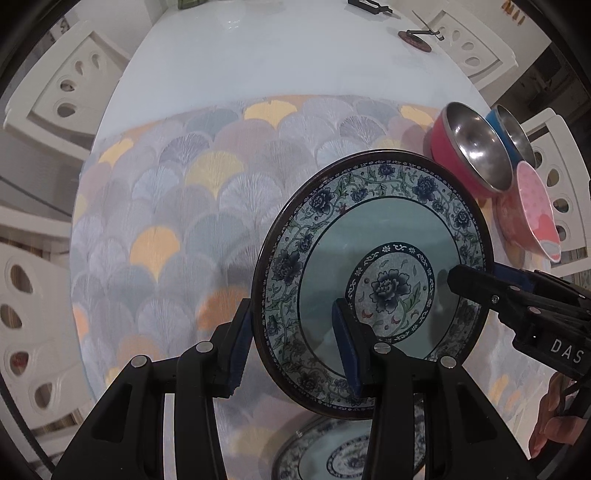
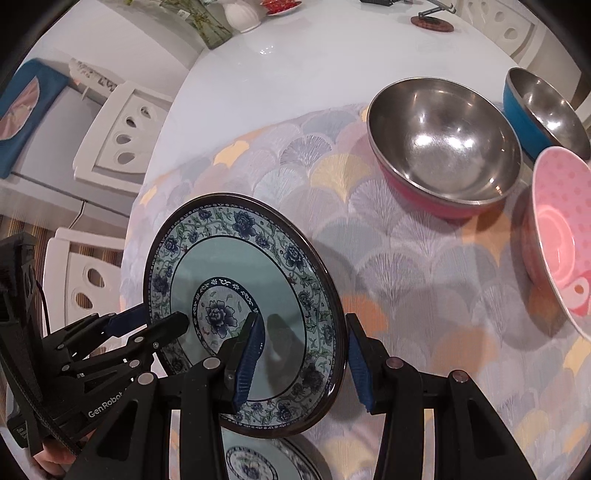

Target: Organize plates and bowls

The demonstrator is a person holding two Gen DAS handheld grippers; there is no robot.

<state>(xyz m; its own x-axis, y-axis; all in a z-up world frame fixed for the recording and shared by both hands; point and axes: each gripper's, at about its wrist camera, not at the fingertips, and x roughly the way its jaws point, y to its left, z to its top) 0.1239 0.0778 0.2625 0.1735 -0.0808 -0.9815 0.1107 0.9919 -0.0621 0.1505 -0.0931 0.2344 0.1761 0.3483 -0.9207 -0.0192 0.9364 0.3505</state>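
While both tools grip it from opposite sides, the floral plate point(image 1: 373, 280) hangs tilted in the air above the desk! Nearest to us, the left tool point(image 1: 291, 347) has its blue pads point(image 1: 240, 347) clenched across the plate's lower rim, one pad behind, one on the face. Over on the far edge, the right tool point(image 2: 301, 354) is clamped on the rim the same way, its fingers point(image 2: 251, 354) straddling the edge. Just beneath the lifted plate, a second plate point(image 2: 255, 461) of the same blue flower pattern lies flat on the patterned cloth point(image 1: 166, 221). Beyond them, off to the right, stands a cluster of bowls: the pink dotted bowl point(image 2: 561, 236) nearest, the red steel bowl point(image 2: 443, 144) just beside it, and the blue steel bowl point(image 2: 543, 107) behind, touching or nearly so. Farther still, the bare white desk point(image 2: 295, 66) carries a round coaster point(image 2: 432, 23) near its far edge, with white chairs point(image 2: 125, 136) ringed around.
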